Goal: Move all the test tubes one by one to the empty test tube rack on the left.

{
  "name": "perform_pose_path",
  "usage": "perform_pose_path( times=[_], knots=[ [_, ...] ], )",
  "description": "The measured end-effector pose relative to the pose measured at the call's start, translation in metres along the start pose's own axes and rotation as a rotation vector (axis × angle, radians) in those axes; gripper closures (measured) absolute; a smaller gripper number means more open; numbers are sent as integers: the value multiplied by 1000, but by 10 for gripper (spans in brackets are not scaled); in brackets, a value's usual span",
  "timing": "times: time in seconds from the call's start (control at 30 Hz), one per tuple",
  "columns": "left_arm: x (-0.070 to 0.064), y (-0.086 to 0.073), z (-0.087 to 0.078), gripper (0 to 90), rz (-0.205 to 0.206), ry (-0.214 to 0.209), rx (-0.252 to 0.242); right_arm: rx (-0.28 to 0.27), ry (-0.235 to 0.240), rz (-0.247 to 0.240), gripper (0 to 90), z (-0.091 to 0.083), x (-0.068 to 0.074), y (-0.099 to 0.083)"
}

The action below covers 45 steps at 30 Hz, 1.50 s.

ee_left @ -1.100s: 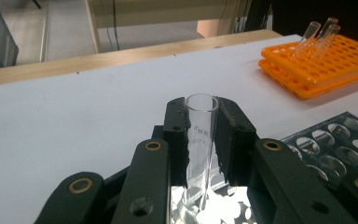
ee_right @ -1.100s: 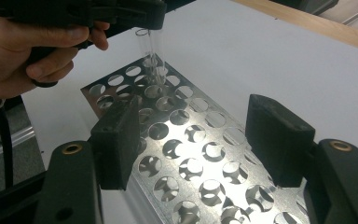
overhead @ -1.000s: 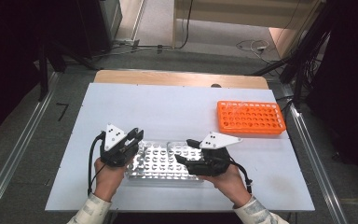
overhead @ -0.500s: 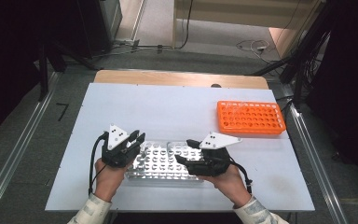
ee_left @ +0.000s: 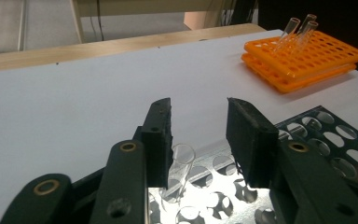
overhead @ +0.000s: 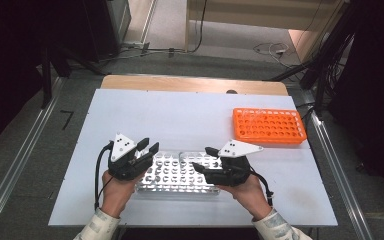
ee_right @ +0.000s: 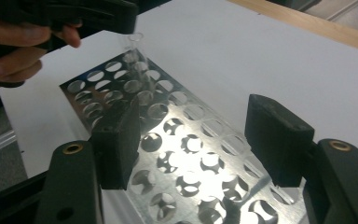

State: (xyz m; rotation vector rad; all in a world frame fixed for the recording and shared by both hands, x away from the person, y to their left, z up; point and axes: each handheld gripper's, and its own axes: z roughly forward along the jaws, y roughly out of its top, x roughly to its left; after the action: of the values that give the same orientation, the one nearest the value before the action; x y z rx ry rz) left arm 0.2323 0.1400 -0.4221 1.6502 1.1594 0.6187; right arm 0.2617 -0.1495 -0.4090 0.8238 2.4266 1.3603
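A shiny metal tube rack lies near the front edge, between both hands. My left gripper hovers over its left end, open. In the left gripper view, the gripper stands just above a clear test tube that sits upright in a rack hole, close to the left jaw and not pinched. My right gripper is open over the rack's right half with nothing between its jaws. From the right gripper view, the same tube stands at the rack's far end.
An orange tube rack sits at the back right of the white table; it holds two or three clear tubes leaning in its far holes. A wooden strip runs along the table's back edge.
My left gripper has shifted slightly over the rack's left end. The right gripper and both racks stay put.
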Motion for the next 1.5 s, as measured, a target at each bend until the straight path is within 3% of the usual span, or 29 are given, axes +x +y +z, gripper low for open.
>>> perform_pose_path(
  times=[0.2, 0.33, 0.87, 1.23, 1.4, 1.5],
  knots=[
    [0, 1, 1, 405, -41, -43, -4, -15, -58, 38, 347, -5, -19, -4],
    [0, 2, 2, 348, -47, -61, -8, -20, -103, 71, 348, -8, -35, -7],
    [-1, 4, 6, 112, -70, -63, 15, -16, -302, 167, 359, -11, -84, -25],
    [-6, 6, 7, 75, -57, -64, 17, -7, -445, 251, 366, -7, -122, -37],
    [-7, 6, 6, 75, -53, -62, 17, 13, -521, 253, 386, 2, -137, -38],
    [-6, 6, 6, 75, -54, -59, 18, 15, -539, 261, 416, 7, -144, -38]
  ],
)
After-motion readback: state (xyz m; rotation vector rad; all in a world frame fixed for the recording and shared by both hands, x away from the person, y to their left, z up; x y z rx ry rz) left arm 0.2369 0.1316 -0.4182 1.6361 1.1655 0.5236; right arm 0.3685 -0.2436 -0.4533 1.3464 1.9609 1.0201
